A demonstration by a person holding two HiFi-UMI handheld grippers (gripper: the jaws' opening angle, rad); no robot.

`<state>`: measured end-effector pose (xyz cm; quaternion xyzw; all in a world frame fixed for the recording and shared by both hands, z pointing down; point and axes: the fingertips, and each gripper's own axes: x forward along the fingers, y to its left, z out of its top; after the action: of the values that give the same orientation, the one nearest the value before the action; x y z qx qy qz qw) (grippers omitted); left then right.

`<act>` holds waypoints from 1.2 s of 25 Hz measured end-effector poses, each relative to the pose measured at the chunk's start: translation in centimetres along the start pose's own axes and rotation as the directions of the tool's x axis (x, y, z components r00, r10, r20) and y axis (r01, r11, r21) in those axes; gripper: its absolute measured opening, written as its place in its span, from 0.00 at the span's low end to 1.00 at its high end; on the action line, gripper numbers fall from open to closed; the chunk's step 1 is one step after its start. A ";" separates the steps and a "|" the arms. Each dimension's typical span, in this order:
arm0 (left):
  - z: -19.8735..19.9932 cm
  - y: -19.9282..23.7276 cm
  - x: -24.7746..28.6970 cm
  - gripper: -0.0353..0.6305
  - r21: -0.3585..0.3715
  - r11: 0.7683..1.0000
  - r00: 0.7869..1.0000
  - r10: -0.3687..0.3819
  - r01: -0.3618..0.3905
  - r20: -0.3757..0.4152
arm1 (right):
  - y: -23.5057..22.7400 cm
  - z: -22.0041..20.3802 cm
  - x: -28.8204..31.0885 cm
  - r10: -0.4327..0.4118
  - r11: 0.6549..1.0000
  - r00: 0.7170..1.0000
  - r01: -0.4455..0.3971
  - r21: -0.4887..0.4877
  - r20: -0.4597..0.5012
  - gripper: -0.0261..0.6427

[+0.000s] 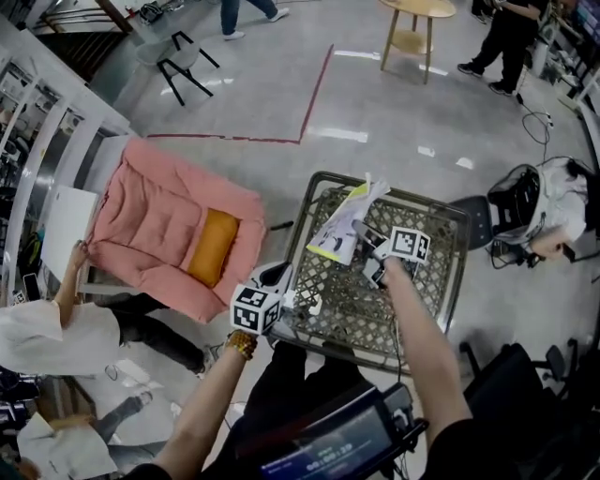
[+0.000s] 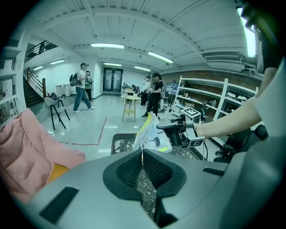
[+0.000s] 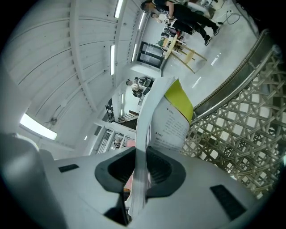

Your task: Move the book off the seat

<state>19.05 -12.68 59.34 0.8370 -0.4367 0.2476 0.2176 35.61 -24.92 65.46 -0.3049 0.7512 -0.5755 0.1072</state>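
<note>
The right gripper, jaws clenched on the book, holds it lifted above the seat's far left corner, while the left gripper is closed on nothing; next, probably carry it clear.

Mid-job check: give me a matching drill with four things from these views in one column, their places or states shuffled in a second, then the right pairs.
Things
1. book
2. left tool
3. orange cushion
4. round wooden table

Places or states
A. lying on the pink padded chair
B. standing on the far floor, near a person in black
C. clamped in the right tool, over the mesh seat
D. jaws together, nothing in them, at the mesh seat's near edge

Pairs: 1-C; 2-D; 3-A; 4-B
</note>
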 end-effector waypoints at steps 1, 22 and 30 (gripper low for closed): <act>0.1 0.0 0.1 0.07 -0.001 1.000 1.000 -0.001 0.001 0.000 | -0.1 0.2 -0.2 -0.004 1.000 1.000 0.004 -0.004 0.003 0.15; 1.9 -3.5 2.4 0.07 0.034 0.994 0.994 -0.106 0.106 -0.008 | -1.3 2.1 -6.4 -0.056 0.998 0.994 0.058 -0.015 0.095 0.15; 3.6 -5.4 3.4 0.07 0.074 0.981 0.983 -0.181 0.178 0.032 | 0.9 1.8 -7.6 -0.061 0.996 0.989 0.068 -0.051 0.138 0.15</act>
<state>26.07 -14.07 57.73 0.8849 -0.3544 0.2258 0.2009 42.30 -21.83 62.60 -0.3706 0.7474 -0.5356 0.1310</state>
